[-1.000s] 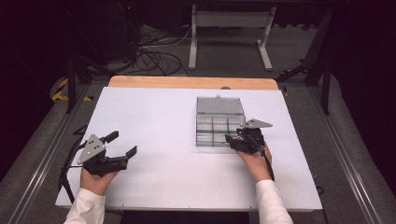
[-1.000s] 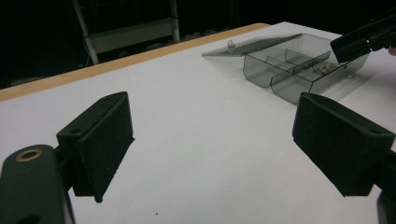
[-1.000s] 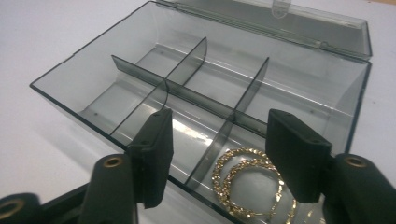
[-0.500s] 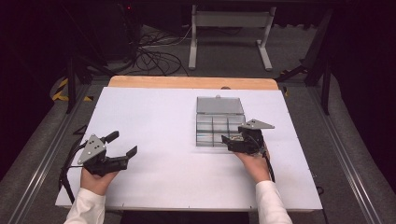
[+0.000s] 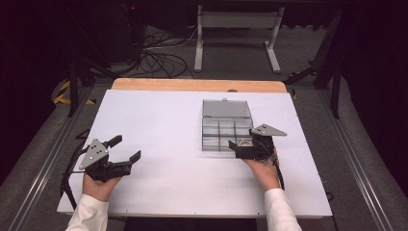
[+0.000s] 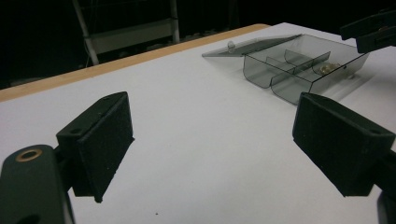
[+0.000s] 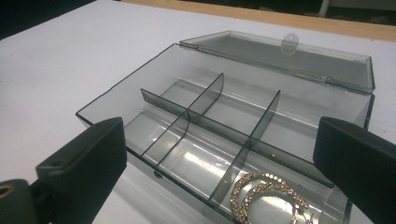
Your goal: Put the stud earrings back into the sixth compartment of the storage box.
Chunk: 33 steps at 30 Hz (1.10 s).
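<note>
Open box [image 5: 226, 126] lies on bare surface [image 5: 163, 120]; right hand-held gripper [image 5: 239, 147] gapes wide at its near edge, left hand-held gripper [image 5: 126, 148] wide, well apart.

No legible text or labels.

white table [image 5: 168, 120] | wooden far edge | open clear box [image 5: 226, 126] on it

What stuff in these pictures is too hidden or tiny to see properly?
- Gold hoops: bottom edge of the right gripper view cuts them off, so their count is unclear.
- Clear box: right gripper covers its near right corner in the high view.
- Floor cables: too dark and tangled to follow.
</note>
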{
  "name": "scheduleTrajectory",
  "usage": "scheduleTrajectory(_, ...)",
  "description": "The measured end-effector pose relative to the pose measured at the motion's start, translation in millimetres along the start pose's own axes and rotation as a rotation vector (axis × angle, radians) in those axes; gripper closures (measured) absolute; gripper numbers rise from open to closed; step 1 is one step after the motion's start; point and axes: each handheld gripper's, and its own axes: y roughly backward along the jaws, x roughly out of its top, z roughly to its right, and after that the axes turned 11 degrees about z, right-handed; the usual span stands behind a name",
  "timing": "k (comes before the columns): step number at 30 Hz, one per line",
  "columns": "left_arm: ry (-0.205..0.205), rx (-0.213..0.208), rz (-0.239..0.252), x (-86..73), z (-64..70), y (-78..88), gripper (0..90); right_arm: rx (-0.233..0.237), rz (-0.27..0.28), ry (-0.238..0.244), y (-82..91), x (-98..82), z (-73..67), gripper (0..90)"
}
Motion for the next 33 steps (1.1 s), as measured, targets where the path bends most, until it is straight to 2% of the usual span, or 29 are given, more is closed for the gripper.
scheduleTrajectory(7, -0.002, 0.0, -0.001, 0.0, -0.3, 0.1, 13.0, 0.002, 0.027, 0.005, 3.7, -0.4, -0.8, 0.4)
scheduleTrajectory(33, -0.001, 0.003, -0.003, -0.4, -1.1, 0.2, 13.0, 0.009, 0.135, 0.027, 26.0, 0.5, 3.0, 0.3)
